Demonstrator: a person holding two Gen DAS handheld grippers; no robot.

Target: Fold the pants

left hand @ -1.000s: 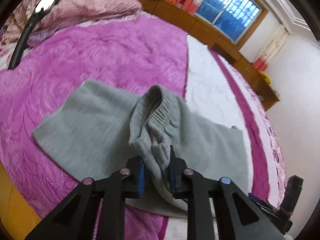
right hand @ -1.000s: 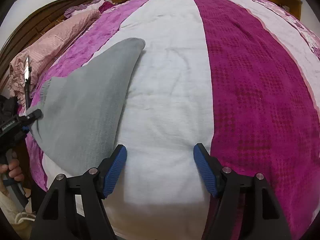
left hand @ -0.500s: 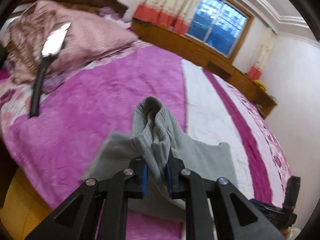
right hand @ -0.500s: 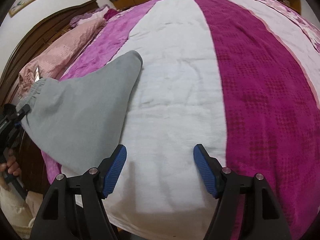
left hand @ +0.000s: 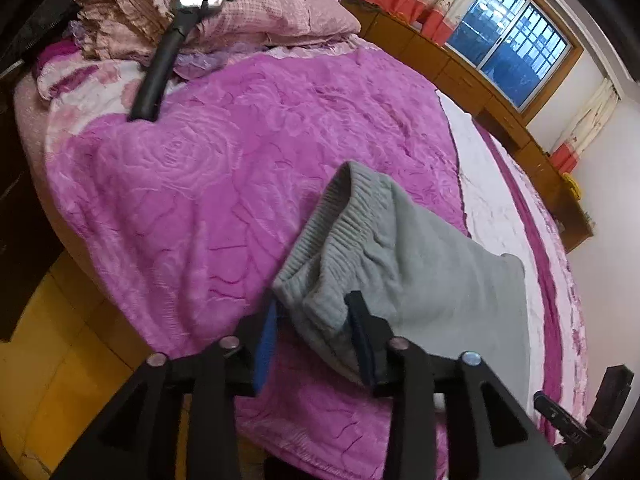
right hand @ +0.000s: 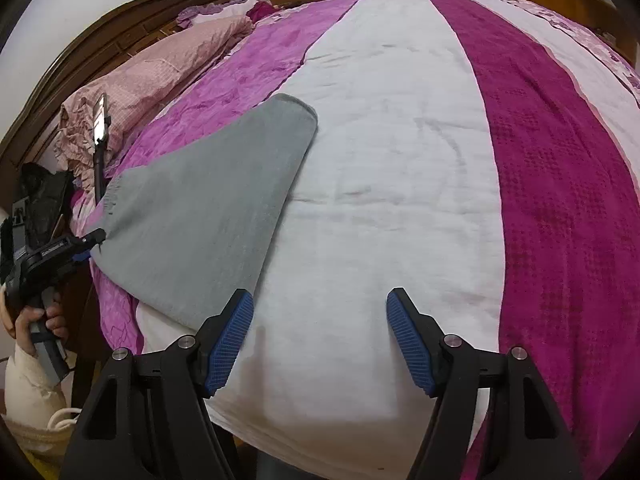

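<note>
The grey pants lie folded on the bed, stretched from the pink blanket onto the white sheet. Their ribbed waistband stands up bunched in front of my left gripper. The jaws have parted and the cloth still rests between them, against the right finger. In the right wrist view the pants lie flat at the left, and the left gripper sits at their waistband corner. My right gripper is open and empty above the white sheet, its left finger beside the pants' near edge.
The bed has a pink embossed blanket, a white sheet and a dark magenta stripe. Pillows and a phone on a black stand are at the head. A wooden headboard is behind.
My left gripper has opened from a tight grip on the waistband and dropped back toward the bed's edge. The lifted waistband has sunk onto the bed. The right gripper stayed open and barely moved.
</note>
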